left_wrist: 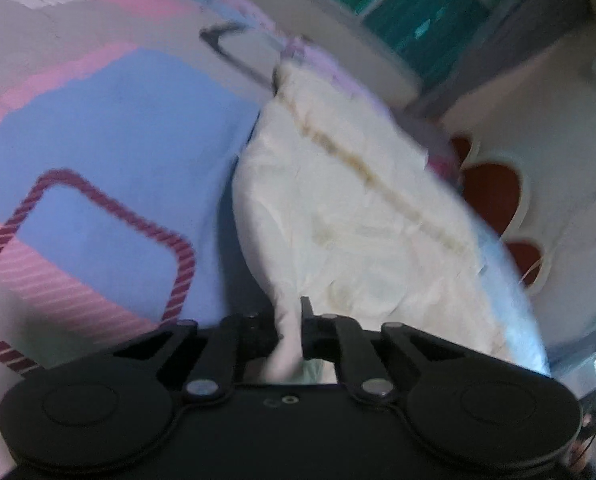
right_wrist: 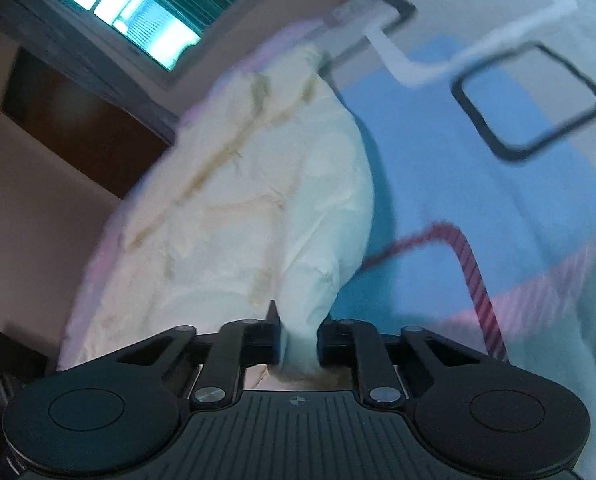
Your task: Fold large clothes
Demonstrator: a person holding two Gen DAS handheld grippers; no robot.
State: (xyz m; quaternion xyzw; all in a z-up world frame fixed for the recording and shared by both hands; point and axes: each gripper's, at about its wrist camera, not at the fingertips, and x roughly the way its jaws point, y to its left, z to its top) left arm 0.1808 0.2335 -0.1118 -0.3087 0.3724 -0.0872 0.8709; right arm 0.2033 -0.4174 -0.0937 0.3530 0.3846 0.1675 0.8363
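A cream garment (left_wrist: 349,200) with tan embroidered lines lies crumpled on a bed whose sheet (left_wrist: 110,136) has blue, pink and grey blocks. In the left wrist view my left gripper (left_wrist: 289,332) is shut on a pinched fold of the garment's near edge, which bunches between the black fingers. The right wrist view shows the same cream garment (right_wrist: 238,184) stretching away toward the window, and my right gripper (right_wrist: 299,340) is shut on a thicker bunch of its cloth. Both views are tilted and blurred.
The bed's edge runs beside the garment (left_wrist: 513,280). A white panel with red scalloped cut-outs (left_wrist: 493,196) stands past it. A window with green shutters (right_wrist: 146,12) and a dark wooden door or cabinet (right_wrist: 78,120) are behind the bed.
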